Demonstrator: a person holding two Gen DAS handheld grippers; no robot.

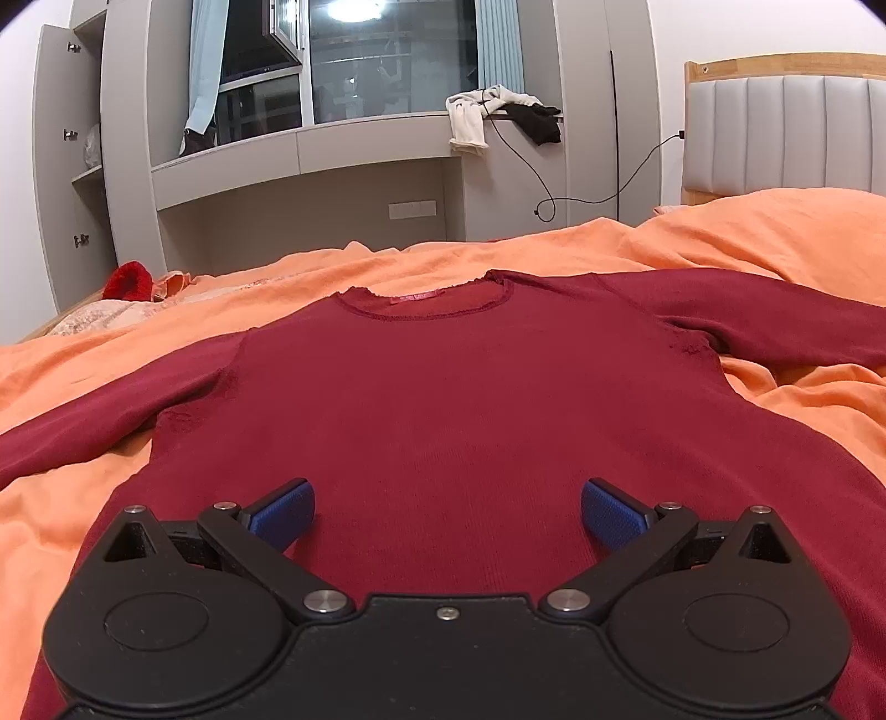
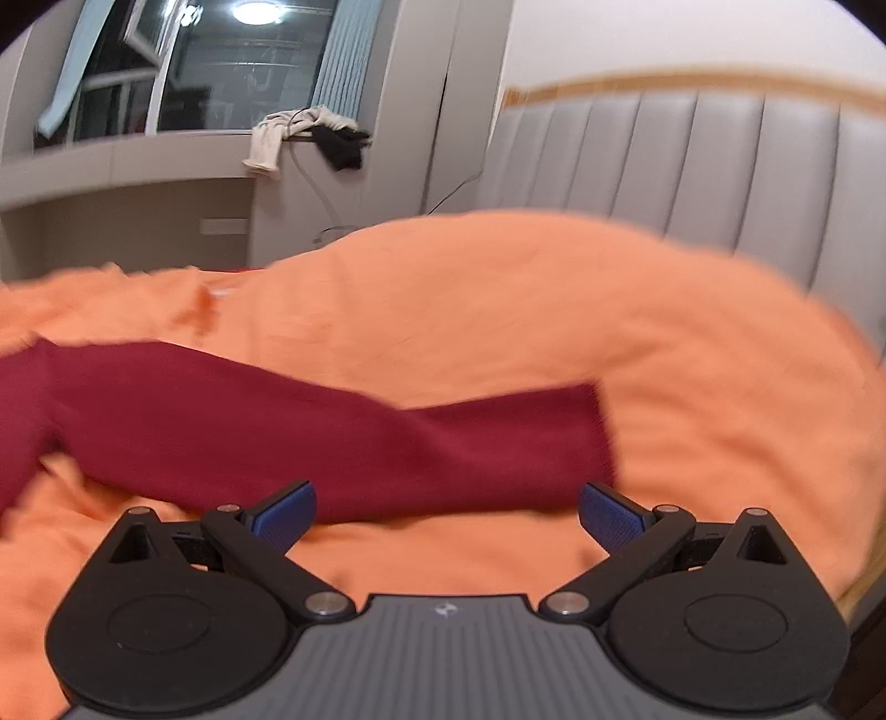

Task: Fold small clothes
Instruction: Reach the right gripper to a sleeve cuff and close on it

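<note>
Left gripper (image 1: 447, 512) is held wide open and empty above the dark red sweater (image 1: 470, 399), spread flat mid-frame on the orange duvet (image 1: 66, 365). Right gripper (image 2: 447, 512) is likewise wide open and empty, near the sleeve cuff (image 2: 576, 437) at centre-right. No fold is seen yet; all folding is judged outstanding.

Warm, even indoor light; a ceiling lamp reflection (image 1: 354, 8) glares in the dark window (image 1: 387, 61). The left wrist view is sharp. The right wrist view is motion-blurred. Fisheye bending and black corners mark both.
</note>
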